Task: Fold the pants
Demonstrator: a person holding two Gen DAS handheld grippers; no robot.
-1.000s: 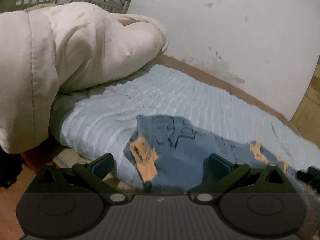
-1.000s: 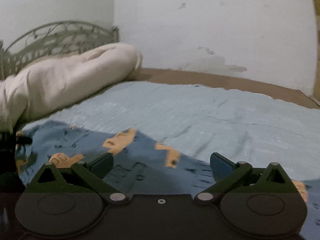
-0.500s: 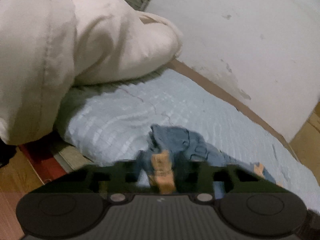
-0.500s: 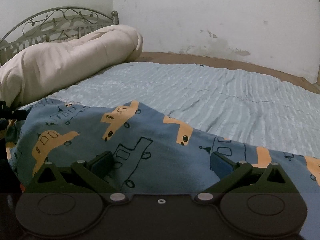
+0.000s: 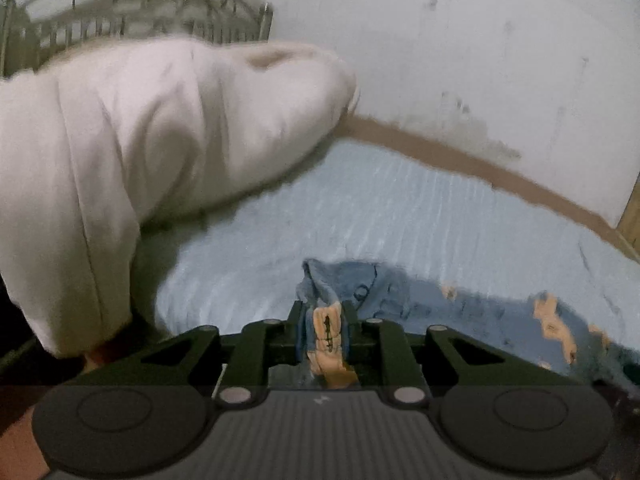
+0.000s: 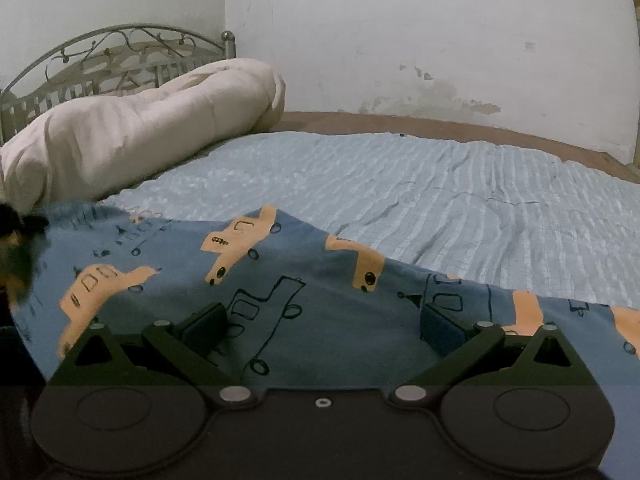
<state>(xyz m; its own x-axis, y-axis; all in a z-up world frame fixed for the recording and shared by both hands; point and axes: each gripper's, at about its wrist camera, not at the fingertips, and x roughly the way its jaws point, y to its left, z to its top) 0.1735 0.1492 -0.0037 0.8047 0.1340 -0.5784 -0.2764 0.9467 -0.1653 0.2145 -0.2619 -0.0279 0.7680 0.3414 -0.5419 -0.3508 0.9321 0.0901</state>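
Note:
Blue pants (image 6: 304,292) printed with orange cars lie across the near edge of a bed with a light blue sheet (image 6: 420,184). My left gripper (image 5: 324,320) is shut on a bunched end of the pants (image 5: 384,292), with an orange patch pinched between its pads. The cloth trails from there to the right. My right gripper (image 6: 322,320) is open, its fingers (image 6: 204,324) spread just over the flat middle of the pants and holding nothing. The left gripper shows as a dark shape at the left edge of the right wrist view (image 6: 16,220).
A rolled cream duvet (image 5: 132,160) lies at the head of the bed, left of the pants, and also shows in the right wrist view (image 6: 140,128). A metal headboard (image 6: 120,64) stands behind it. A white stained wall (image 6: 440,40) runs along the far side.
My left gripper went from open to shut on the end of the pants, bunching the cloth, and its view swung up. My right gripper has come in low over the pants, still open.

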